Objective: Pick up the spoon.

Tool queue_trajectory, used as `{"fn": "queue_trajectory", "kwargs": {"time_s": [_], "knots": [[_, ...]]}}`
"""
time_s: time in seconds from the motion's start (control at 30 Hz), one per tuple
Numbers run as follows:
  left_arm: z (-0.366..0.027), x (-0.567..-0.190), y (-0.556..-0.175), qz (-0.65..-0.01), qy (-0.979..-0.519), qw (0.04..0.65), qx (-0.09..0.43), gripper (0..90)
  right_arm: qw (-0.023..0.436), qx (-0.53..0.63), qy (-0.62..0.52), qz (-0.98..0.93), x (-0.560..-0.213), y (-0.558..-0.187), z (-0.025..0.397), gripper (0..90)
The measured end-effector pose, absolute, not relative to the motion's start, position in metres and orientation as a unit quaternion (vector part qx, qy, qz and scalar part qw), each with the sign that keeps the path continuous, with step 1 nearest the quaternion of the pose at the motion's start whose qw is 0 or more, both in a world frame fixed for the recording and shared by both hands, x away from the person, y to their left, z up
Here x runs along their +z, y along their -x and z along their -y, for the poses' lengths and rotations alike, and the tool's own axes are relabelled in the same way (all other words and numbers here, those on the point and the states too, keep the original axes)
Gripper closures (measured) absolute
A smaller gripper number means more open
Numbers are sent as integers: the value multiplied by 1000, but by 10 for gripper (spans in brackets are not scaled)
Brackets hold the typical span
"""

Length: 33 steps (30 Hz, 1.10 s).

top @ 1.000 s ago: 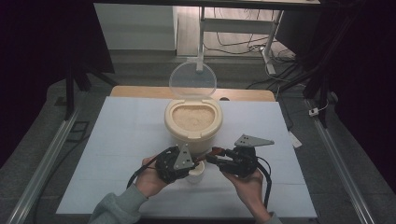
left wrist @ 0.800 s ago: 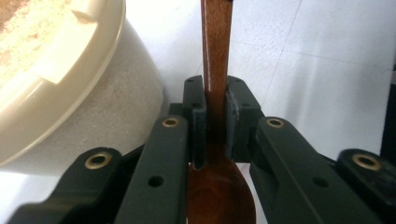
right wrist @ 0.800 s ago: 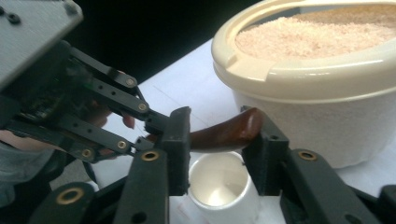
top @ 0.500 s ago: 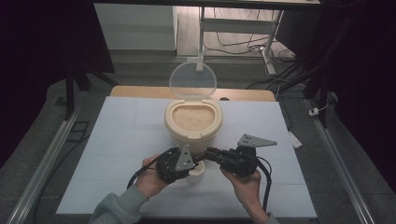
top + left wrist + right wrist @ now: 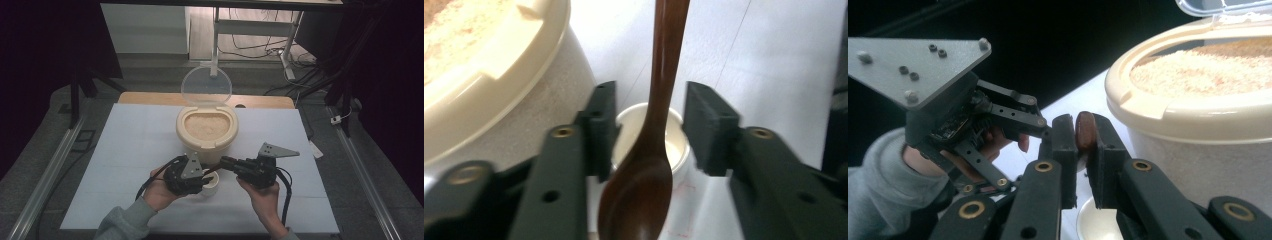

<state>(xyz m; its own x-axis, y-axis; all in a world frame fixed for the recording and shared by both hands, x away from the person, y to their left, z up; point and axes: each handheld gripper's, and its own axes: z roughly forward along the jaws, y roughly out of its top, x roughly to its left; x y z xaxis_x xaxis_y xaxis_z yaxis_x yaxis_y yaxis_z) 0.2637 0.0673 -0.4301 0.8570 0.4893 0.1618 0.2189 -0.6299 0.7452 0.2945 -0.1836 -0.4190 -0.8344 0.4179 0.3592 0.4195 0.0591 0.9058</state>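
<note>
Between your right hand-held gripper's jaws: wooden spoon, handle end clamped.
Right hand-held gripper: shut on that handle; you could grip further along for less wobble.
Left hand-held gripper: jaws apart, straddling the small white cup; spoon bowl hovers between them.
Spoon handling: stiff, light, smooth finish, likely slippery.
Cup: light, tips easily; you should steady its wall.
Rice tub: just beyond both.
</note>
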Motion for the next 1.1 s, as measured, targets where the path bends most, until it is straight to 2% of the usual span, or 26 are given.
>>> {"fn": "queue_trajectory", "kwargs": {"time_s": [0.07,0.13,0.27,0.43,0.8,1.1], "knots": [[-75,-430,-262,-213,-876,396,175,409,-4,-624,287,727,-418,-295,186,831],[-91,-430,-258,-229,-864,415,171,369,-6,-626,286,726,-418,-295,187,830],[-114,-434,-252,-257,-844,441,167,320,-15,-627,279,727,-417,-294,188,831],[-136,-445,-246,-278,-835,442,173,275,-20,-630,283,723,-415,-296,194,831],[-196,-484,-244,-366,-810,426,169,241,-41,-636,285,716,-408,-297,207,831],[-220,-492,-241,-394,-797,424,170,236,-48,-640,283,713,-403,-297,214,831]]}}
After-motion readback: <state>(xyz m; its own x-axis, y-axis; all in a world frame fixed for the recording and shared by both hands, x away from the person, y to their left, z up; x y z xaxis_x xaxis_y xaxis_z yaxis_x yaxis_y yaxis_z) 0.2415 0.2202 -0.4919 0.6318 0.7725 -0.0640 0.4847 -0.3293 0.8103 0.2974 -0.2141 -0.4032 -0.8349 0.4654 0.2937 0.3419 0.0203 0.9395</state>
